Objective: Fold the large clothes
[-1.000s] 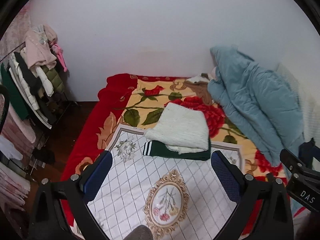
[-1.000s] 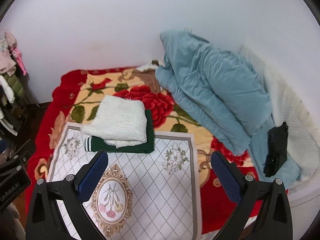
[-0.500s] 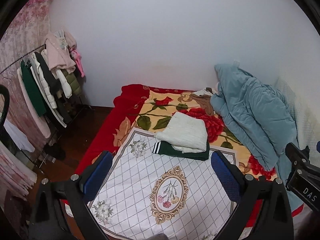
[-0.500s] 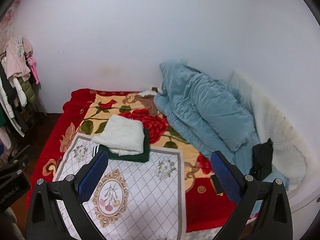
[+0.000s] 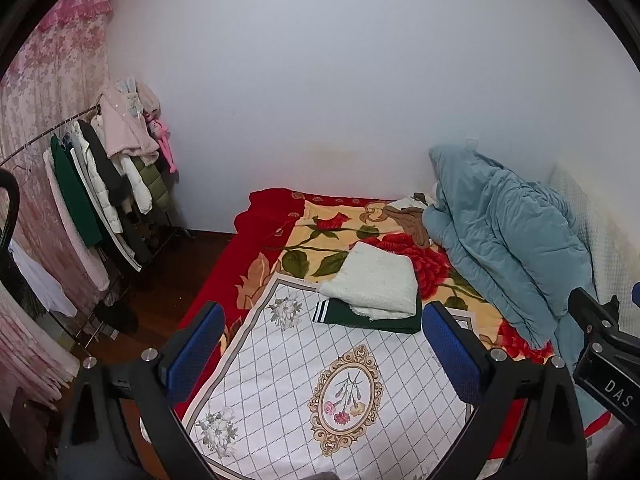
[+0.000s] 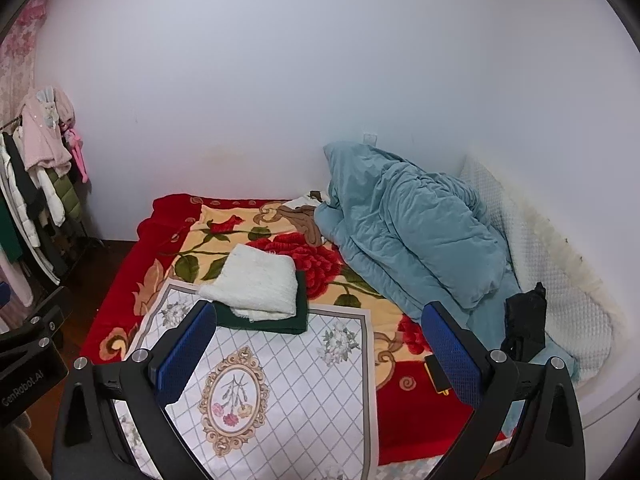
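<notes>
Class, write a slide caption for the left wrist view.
Open left gripper above bed; folded white sweater stacked on green garment.

A home bedroom. A bed [image 5: 256, 248] with a red rose blanket [image 5: 360, 236] fills the lower middle of the frame against a plain white wall [image 5: 320, 80]. A blue quilt [image 5: 508, 248] is heaped at right. At left, a rack [image 5: 100, 200] of hanging coats stands by a pink curtain [image 5: 52, 80] on a dark wood floor [image 5: 168, 276]. Folded clothes [image 6: 256, 292] lie mid-bed.

Both wrist views high, well back, facing down, sharing bed [image 5: 280, 400] [image 6: 288, 400]
</notes>
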Action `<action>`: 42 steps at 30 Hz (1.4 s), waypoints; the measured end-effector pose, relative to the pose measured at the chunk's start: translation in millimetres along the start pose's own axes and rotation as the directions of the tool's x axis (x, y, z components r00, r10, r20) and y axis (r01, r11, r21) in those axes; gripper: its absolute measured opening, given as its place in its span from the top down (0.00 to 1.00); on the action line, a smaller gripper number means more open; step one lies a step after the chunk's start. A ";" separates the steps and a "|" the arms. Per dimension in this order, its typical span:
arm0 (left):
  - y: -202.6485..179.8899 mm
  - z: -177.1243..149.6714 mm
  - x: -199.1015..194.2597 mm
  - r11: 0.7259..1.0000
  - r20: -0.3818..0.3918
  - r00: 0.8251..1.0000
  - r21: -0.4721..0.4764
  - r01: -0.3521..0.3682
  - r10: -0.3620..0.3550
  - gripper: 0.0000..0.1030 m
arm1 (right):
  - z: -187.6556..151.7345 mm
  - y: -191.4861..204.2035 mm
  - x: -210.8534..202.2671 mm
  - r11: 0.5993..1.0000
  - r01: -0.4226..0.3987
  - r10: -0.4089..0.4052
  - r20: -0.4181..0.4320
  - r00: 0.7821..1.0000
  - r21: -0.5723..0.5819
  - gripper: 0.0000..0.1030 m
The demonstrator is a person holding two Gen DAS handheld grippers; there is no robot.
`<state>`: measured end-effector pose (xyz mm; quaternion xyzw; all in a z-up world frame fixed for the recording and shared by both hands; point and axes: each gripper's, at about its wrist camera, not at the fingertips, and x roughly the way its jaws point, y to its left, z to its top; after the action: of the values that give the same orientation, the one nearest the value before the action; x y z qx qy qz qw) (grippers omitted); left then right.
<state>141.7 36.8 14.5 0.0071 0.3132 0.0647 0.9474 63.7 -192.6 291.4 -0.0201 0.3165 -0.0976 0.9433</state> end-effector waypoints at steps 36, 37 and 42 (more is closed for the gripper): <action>-1.3 2.5 -6.5 1.000 0.006 1.000 0.004 0.019 -0.019 0.02 | 5.1 6.6 10.1 1.000 -0.008 0.008 -0.015 1.000 -0.008 0.00; -1.1 2.3 -6.2 1.000 0.005 1.000 0.003 0.017 -0.017 0.02 | 5.0 6.9 9.9 1.000 -0.008 0.008 -0.014 1.000 -0.008 0.00; -0.9 2.6 -5.6 1.000 0.007 1.000 0.000 0.018 -0.018 0.02 | 6.3 5.7 9.6 1.000 -0.008 0.008 -0.009 1.000 -0.011 0.00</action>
<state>139.0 35.3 19.8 0.0044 0.3099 0.0563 0.9491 75.9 -189.1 290.2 -0.0237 0.3212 -0.0920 0.9422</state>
